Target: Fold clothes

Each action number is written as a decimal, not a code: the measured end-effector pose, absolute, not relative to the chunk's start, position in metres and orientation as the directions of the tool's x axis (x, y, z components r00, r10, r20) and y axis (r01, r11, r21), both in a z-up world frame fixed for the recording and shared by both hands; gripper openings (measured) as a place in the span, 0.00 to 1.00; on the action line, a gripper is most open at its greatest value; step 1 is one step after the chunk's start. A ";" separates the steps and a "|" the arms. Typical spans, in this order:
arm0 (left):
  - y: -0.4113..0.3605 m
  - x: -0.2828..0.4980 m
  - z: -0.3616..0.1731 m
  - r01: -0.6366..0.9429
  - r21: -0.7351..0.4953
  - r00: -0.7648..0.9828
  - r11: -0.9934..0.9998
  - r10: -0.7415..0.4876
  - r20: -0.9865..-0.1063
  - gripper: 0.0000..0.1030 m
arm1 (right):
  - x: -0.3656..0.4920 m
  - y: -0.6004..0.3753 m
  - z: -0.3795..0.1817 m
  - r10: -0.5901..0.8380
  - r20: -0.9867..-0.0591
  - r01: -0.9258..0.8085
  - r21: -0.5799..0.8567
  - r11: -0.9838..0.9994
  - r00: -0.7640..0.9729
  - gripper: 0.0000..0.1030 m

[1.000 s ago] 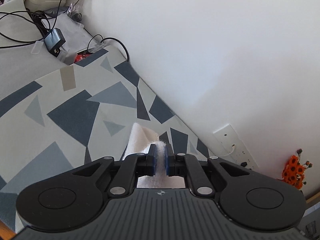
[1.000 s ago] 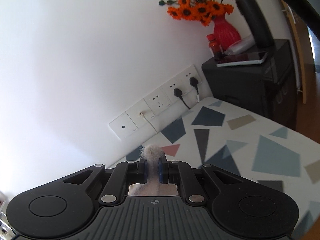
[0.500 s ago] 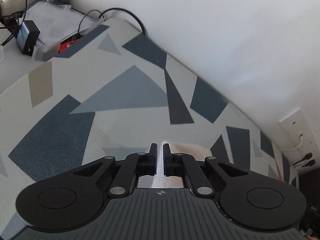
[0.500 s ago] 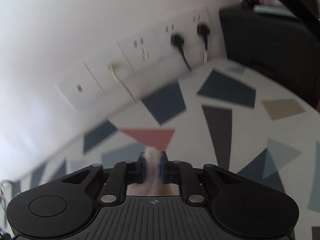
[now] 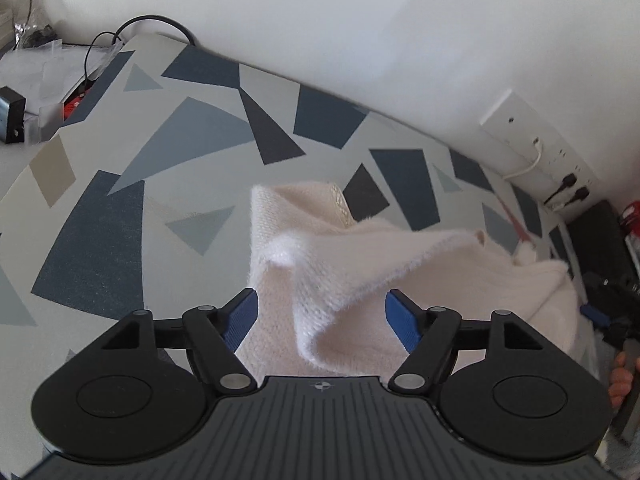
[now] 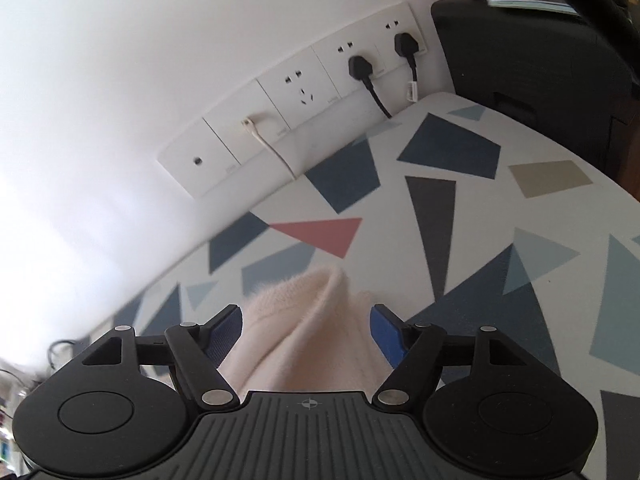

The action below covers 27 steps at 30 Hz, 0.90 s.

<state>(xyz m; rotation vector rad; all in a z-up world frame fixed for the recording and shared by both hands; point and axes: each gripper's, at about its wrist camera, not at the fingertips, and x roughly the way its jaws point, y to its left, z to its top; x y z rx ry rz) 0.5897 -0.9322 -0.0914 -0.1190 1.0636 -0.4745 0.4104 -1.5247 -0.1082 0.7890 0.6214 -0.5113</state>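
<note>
A cream fuzzy knit garment [image 5: 360, 264] lies crumpled on the table with the geometric-print cloth [image 5: 180, 140]. My left gripper [image 5: 322, 316] is open, its blue pads standing either side of a raised fold of the knit without gripping it. In the right wrist view the same garment [image 6: 308, 320] bulges up between the pads of my right gripper [image 6: 306, 330], which is open too. The right gripper also shows at the right edge of the left wrist view [image 5: 600, 312].
A white wall with a row of sockets [image 6: 304, 92] and plugged cables runs along the table's far edge. A black cabinet [image 6: 540, 52] stands at the right end. Cables, a black adapter [image 5: 10, 120] and plastic bags lie at the left end.
Both grippers were shut on the knit garment and lowered toward the table; both have now opened and let it go, and the garment has dropped onto the cloth.
</note>
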 end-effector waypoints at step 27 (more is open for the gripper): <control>-0.929 0.704 -0.138 -0.028 -0.418 0.481 0.908 -0.354 -0.802 0.10 | 0.504 -1.552 -0.147 -0.321 -0.678 0.719 0.451 0.529 0.661 0.39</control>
